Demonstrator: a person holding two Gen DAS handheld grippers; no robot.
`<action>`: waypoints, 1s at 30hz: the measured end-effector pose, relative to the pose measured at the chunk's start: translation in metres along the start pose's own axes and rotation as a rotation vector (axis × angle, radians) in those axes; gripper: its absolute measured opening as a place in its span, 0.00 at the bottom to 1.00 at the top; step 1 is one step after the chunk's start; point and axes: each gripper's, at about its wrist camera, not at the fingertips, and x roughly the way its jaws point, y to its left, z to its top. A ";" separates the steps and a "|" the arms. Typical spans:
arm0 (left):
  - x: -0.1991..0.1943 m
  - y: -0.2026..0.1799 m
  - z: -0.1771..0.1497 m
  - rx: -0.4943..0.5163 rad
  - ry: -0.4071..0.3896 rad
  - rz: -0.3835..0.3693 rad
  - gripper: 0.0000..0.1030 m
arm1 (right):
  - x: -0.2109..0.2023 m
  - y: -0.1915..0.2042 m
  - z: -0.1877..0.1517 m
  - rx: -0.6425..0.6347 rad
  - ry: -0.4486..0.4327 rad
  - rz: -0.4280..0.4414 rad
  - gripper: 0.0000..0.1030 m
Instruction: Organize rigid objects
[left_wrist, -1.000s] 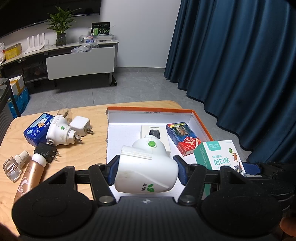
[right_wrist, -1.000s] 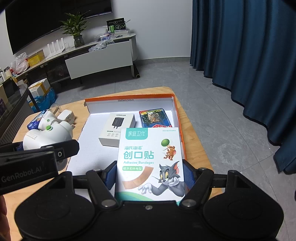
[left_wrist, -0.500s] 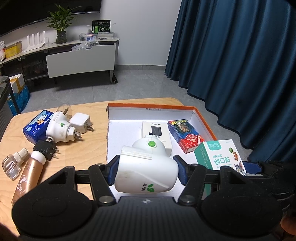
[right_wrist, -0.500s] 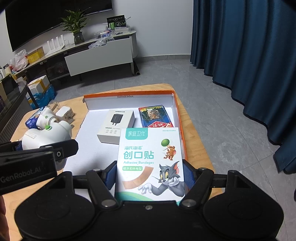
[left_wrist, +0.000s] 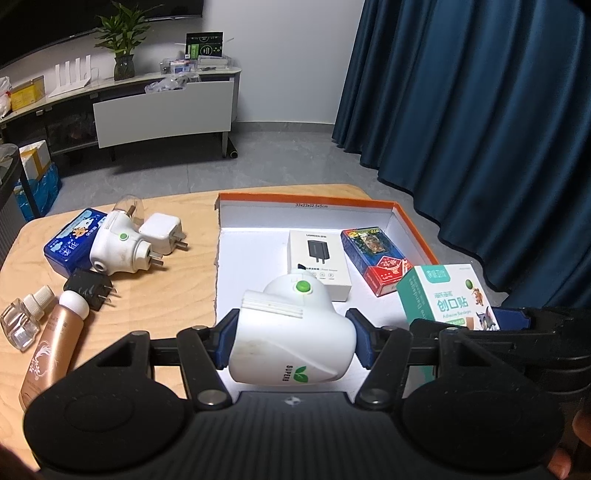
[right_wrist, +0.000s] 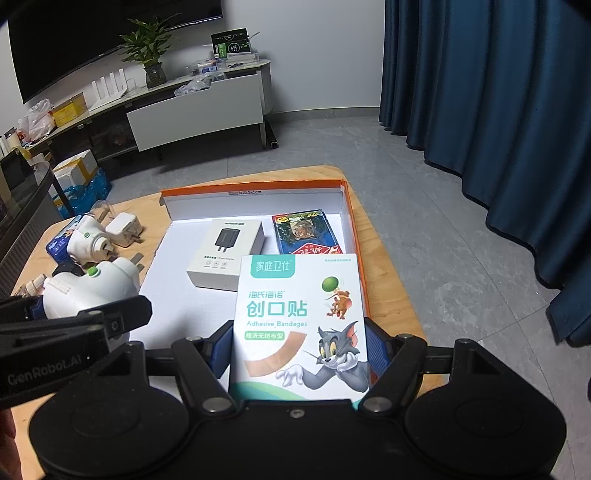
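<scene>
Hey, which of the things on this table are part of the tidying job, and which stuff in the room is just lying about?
Part of the job:
- white plug-in vaporizer, held
- adhesive bandage box, held
- orange-rimmed tray
- charger box and card pack, in the tray
- second vaporizer, white charger, black plug, blue tin, lotion tube, clear bottle

Lying about:
- potted plant
- curtain
- media console
</scene>
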 end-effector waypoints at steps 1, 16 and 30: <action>0.001 0.000 0.000 -0.001 0.001 0.000 0.60 | 0.001 0.000 0.000 -0.003 0.003 -0.002 0.81; 0.010 0.003 -0.003 -0.007 0.020 0.006 0.60 | 0.015 0.004 0.005 -0.034 0.018 -0.011 0.82; 0.019 -0.001 -0.002 -0.003 0.026 -0.003 0.60 | 0.019 0.003 0.010 -0.034 0.022 -0.014 0.82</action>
